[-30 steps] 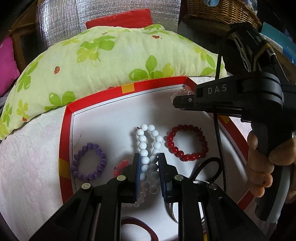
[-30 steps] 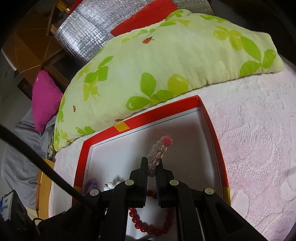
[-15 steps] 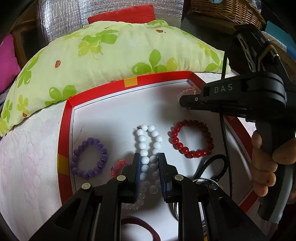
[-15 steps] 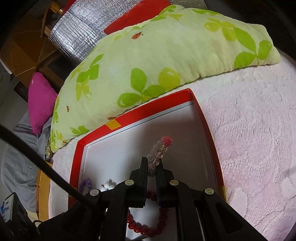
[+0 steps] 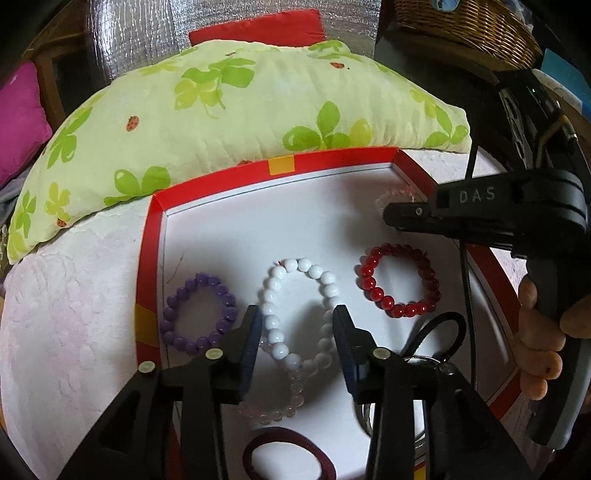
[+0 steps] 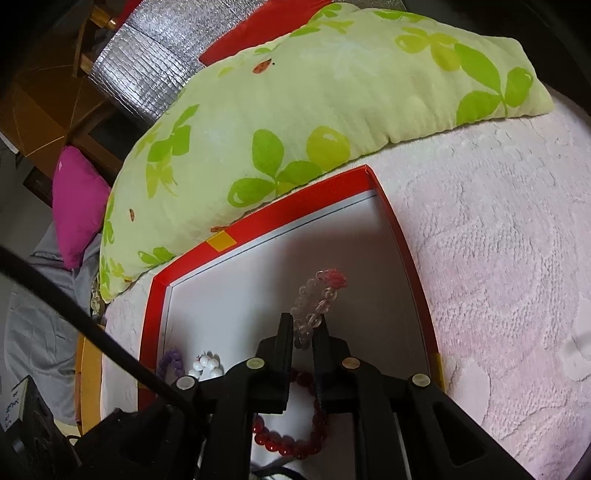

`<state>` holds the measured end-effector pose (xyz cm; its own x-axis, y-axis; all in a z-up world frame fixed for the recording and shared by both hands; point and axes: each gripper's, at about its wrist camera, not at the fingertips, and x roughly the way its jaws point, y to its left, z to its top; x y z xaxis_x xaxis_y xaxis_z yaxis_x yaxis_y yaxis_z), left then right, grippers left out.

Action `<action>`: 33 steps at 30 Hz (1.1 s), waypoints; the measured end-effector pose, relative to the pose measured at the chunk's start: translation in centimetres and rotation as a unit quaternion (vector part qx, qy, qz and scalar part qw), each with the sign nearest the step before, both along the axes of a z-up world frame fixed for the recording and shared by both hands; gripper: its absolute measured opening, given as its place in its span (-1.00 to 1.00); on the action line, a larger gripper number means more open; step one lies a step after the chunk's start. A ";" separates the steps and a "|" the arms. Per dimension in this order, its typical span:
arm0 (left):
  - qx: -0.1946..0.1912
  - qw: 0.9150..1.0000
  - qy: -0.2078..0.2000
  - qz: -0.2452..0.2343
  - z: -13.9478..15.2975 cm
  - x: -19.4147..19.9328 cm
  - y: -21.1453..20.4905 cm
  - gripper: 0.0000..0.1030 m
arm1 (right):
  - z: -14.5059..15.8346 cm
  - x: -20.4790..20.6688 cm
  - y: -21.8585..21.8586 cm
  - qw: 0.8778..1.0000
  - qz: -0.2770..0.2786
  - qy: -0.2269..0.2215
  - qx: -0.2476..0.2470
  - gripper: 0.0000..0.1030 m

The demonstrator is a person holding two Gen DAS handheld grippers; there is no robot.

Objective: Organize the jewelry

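Purple [image 5: 199, 314], white [image 5: 295, 314] and red [image 5: 397, 280] bracelets sit mid-tray [image 5: 147, 258]; your left tool [image 5: 297, 323] just opened off white, right tool [image 6: 303, 334] pinches the clear bracelet [image 6: 317, 299], unplaced.

A home bedroom or living area. A leaf-print pillow [image 5: 229, 122] lies on a pale pink textured bedspread [image 6: 498, 258]. A magenta cushion [image 5: 18, 122], wicker basket [image 5: 465, 26] and wooden furniture [image 6: 48, 103] stand behind.
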<state>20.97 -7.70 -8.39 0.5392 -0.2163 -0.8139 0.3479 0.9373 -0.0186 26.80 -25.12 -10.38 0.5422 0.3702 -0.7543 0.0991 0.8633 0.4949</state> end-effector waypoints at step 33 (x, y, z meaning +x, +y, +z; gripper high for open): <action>0.035 0.996 -0.069 0.046 5.7 -5.4 2.4 0.48 | 7.0 -9.4 0.8 0.995 0.028 -0.070 -0.065 -0.04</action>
<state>15.58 -5.29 -2.72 0.6622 -0.1069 -0.7417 0.2558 0.9626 0.0896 17.42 -24.30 -3.33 0.6267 0.3077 -0.7159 -0.0137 0.9229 0.3848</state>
